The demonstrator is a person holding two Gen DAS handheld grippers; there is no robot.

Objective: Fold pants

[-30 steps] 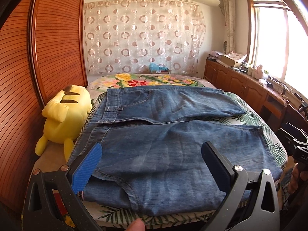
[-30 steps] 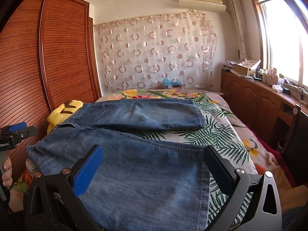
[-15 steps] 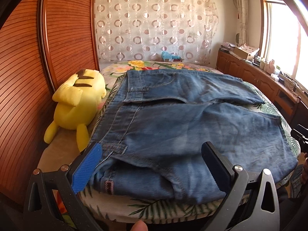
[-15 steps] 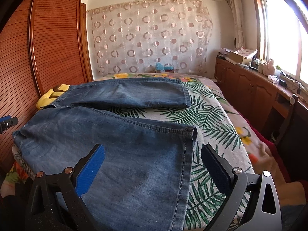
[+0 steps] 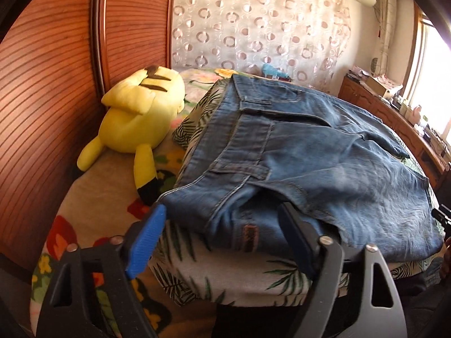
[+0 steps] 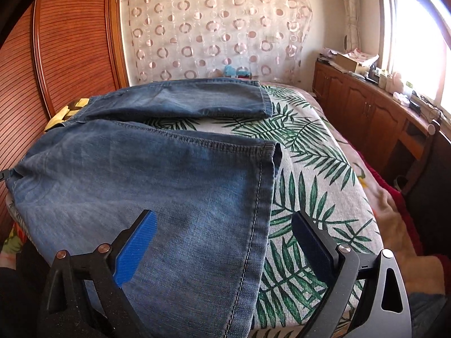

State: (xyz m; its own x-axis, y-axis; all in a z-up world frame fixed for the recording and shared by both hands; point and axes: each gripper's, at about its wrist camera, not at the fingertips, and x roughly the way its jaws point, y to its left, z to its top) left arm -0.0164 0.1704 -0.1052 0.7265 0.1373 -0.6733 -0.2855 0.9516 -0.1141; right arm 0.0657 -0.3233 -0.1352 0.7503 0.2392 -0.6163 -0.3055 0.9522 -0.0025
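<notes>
Blue denim pants (image 5: 304, 155) lie spread across the bed, waistband toward the left, both legs running right. In the left wrist view my left gripper (image 5: 222, 225) is open, its jaws on either side of the near waistband corner with the brown leather patch (image 5: 249, 238). In the right wrist view my right gripper (image 6: 225, 231) is open over the near leg's hem end (image 6: 265, 197), with the denim (image 6: 169, 183) lying between and under the jaws. The far leg (image 6: 191, 98) lies flat behind.
A yellow plush toy (image 5: 138, 115) lies on the bed beside the waistband, against the wooden wardrobe (image 5: 42, 84). The leaf-print bedcover (image 6: 310, 163) shows to the right of the hems. A wooden cabinet (image 6: 366, 112) runs under the window.
Both grippers have moved down and forward toward the pants. The left one has swung left to the waistband corner, the right one has closed in on the near leg's hem.
</notes>
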